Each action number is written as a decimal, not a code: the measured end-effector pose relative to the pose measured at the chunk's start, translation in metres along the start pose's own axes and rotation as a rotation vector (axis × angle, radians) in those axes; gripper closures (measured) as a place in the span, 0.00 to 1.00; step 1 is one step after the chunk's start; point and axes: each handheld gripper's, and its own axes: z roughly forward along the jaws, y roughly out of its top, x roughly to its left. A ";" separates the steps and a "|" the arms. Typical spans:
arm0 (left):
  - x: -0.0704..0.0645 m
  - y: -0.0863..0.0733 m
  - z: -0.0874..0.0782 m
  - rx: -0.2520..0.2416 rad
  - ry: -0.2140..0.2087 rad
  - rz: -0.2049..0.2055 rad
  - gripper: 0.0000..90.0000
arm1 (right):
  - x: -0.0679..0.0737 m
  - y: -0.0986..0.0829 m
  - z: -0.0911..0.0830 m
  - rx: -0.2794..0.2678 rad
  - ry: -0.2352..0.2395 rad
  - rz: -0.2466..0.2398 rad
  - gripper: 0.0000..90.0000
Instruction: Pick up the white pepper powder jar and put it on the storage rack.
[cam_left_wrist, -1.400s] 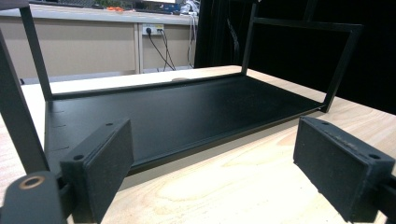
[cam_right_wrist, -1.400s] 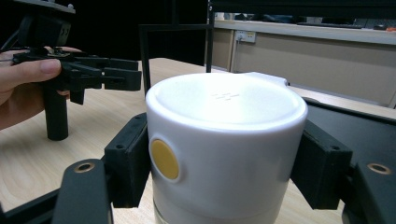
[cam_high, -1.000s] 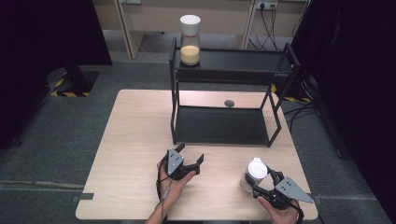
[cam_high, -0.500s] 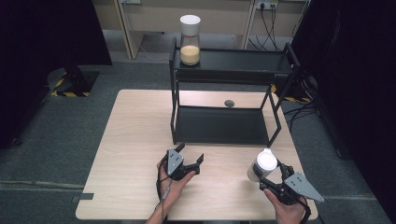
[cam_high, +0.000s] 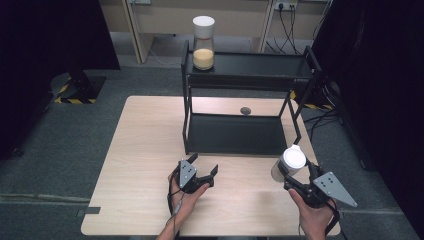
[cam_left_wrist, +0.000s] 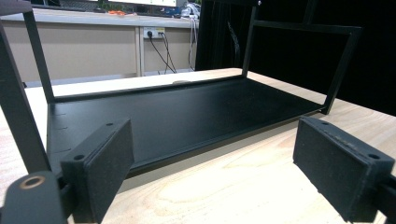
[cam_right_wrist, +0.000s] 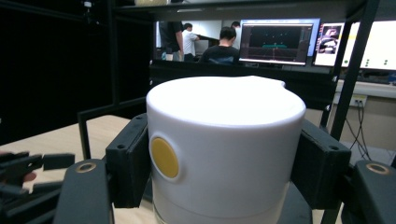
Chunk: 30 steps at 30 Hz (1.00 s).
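My right gripper is shut on a white-lidded jar, held above the table's front right, just before the black rack's right front leg. In the right gripper view the jar's white lid has a yellow round button facing me, and the right gripper has a black jaw pressed on each side of it. My left gripper stands open near the front middle of the table, held by a hand. The left gripper looks into the rack's lower shelf with nothing between its pads.
A second jar with a white lid and yellowish contents stands at the left end of the rack's top shelf. A small dark round object lies on the wooden table behind the rack. Dark floor surrounds the table.
My right gripper has carried the jar away from the table's front edge, up and to the right, toward the rack's right front leg. The left gripper has stayed where it was.
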 end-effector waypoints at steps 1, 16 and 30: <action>0.000 0.000 0.000 0.000 -0.001 -0.001 0.13 | 0.000 0.002 0.001 -0.003 -0.004 0.001 0.35; 0.001 0.000 0.000 -0.001 -0.001 -0.008 0.13 | -0.001 0.033 0.018 -0.045 -0.045 -0.002 0.35; 0.001 0.001 0.000 0.005 -0.003 -0.010 0.13 | -0.003 0.062 0.037 -0.082 -0.063 -0.009 0.35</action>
